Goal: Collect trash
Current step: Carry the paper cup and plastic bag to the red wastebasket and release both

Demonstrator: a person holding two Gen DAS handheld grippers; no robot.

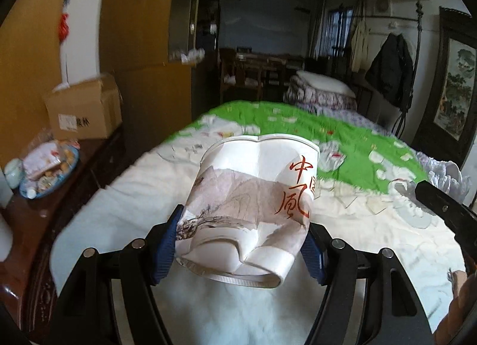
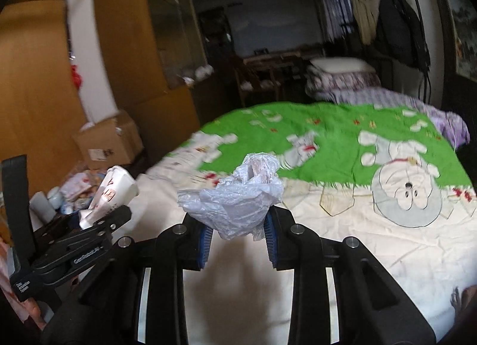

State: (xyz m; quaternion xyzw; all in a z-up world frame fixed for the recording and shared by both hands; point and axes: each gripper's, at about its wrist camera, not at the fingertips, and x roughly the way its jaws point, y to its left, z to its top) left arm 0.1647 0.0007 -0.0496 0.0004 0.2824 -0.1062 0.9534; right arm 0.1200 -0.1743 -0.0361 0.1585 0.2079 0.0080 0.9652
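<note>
**While both grippers carried trash above the bed, each held one piece**

Since the task was collecting trash, each gripper was loaded with one item, both apparently clear of the bed (image 2: 372, 255), likely to carry them off to a bin that no view showed. The left gripper (image 1: 241, 240) was clamped on a crushed paper cup (image 1: 253, 202), blue pads (image 1: 167, 243) pressing its dented sides near the base, rim pointing far; the squeeze kept the light cup from slipping. The right gripper (image 2: 238, 234) was pinched on a crumpled plastic bag (image 2: 235, 205), jaws narrow because the film gave way, most of the wad bulging above the pads.

Counts: two grippers, two trash pieces in hand (one cup, one bag). One cardboard box (image 1: 86, 112) sat far left by the wall; one blue plate of snacks (image 1: 49, 169) lay on the dark side table (image 1: 59, 225) at near left. One folded quilt pile (image 1: 322, 91) sat at the far end of the bed, by a coat rack (image 1: 390, 67) on the far right. No other loose trash could be told on the cover, though blur made that uncertain
</note>
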